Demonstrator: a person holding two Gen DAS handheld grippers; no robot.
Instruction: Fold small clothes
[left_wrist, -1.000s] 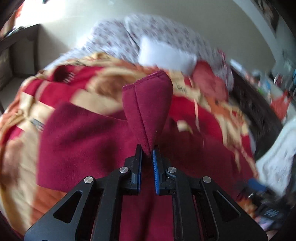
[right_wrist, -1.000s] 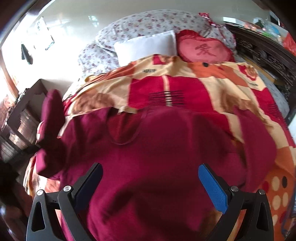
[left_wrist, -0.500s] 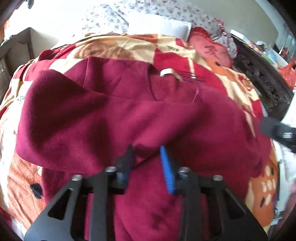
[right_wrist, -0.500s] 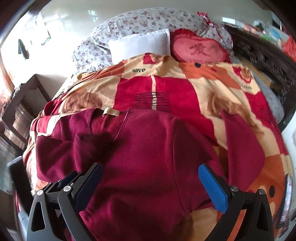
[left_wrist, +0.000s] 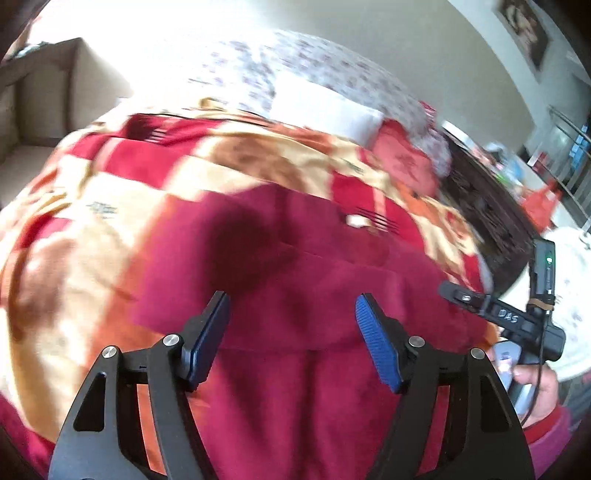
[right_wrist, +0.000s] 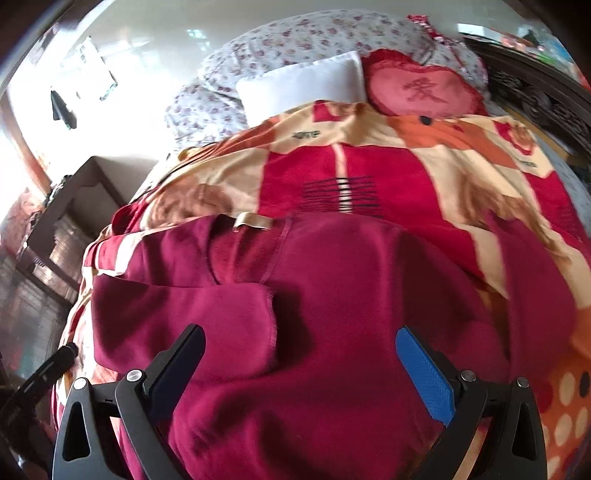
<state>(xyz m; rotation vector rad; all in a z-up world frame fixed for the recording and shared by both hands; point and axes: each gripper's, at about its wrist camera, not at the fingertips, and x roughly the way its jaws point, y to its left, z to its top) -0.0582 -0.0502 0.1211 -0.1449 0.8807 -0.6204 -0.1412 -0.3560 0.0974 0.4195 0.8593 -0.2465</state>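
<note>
The maroon top (right_wrist: 332, 295) lies spread flat on the patterned blanket (right_wrist: 369, 173) of the bed, neckline twd the white pillow (right_wrist: 303, 88), hem twd the camera. Prob laid this way so both sides can be folded in over the body w/o bunching. Its left sleeve (right_wrist: 184, 325) is already folded across the chest, cuff end near the garment's middle, below the collar tag (right_wrist: 255, 221). The other sleeve (right_wrist: 535, 288) lies out to the side away from the pillow's left, on the blanket, not yet folded, so I'd judge that's next.

Left gripper (left_wrist: 291, 332): jaws have just been opening and now stand apart, released. No cloth betw the pads; the top lies beneath them, untouched as far as I can tell. Reads as a let-go after placing the sleeve. It points down at a moderate slant, over the lower body of the top, on the hem side rel to the pillow. Pic is motion-blurred, so fine contact isn't sure.

Right gripper (right_wrist: 299, 369): jaws wide apart, holding nothing, hovering above the top's middle, aimed down somewhat steeper, pillow straight ahead of it. In the left wrist view its black body shows at the top's far edge, w/ the person's hand (left_wrist: 535, 391) wrapped round the handle, pink sleeve cuff (left_wrist: 550, 435) below it.
</note>
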